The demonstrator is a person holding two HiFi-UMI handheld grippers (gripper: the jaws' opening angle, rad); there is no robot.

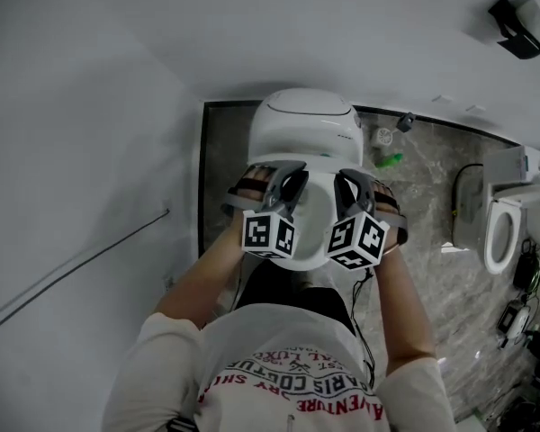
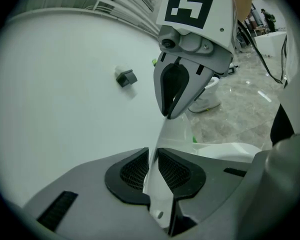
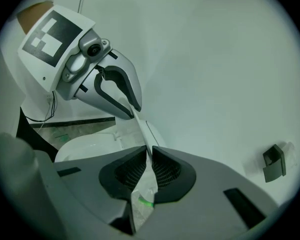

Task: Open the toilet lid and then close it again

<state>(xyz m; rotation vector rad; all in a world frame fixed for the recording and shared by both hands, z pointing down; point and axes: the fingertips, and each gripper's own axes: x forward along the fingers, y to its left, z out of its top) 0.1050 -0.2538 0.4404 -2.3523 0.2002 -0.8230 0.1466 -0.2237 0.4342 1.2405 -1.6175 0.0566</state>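
Where left tongs (image 2: 153,156), right tongs (image 3: 149,159) pinch, lid (image 2: 177,131) thin (glossy white).

Left gripper (image 2: 152,170) and right gripper (image 3: 150,166) side by side, angled downward. Each pair of jaws is nearly together, pads clamped on the thin lid (image 2: 176,134) edge between them. Left forearm (image 1: 202,277) and right forearm (image 1: 405,304) reach forward.

The toilet lid (image 1: 313,210) is smooth, glossy white plastic, and the floor (image 1: 423,196) is polished grey marbled stone that catches the light. The left gripper (image 2: 152,171) and right gripper (image 3: 149,170) have matt grey plastic shells with black, finely ribbed pads (image 2: 135,173). The wall (image 1: 99,88) is flat matt white, and the person's shirt (image 1: 279,340) is soft printed cloth.
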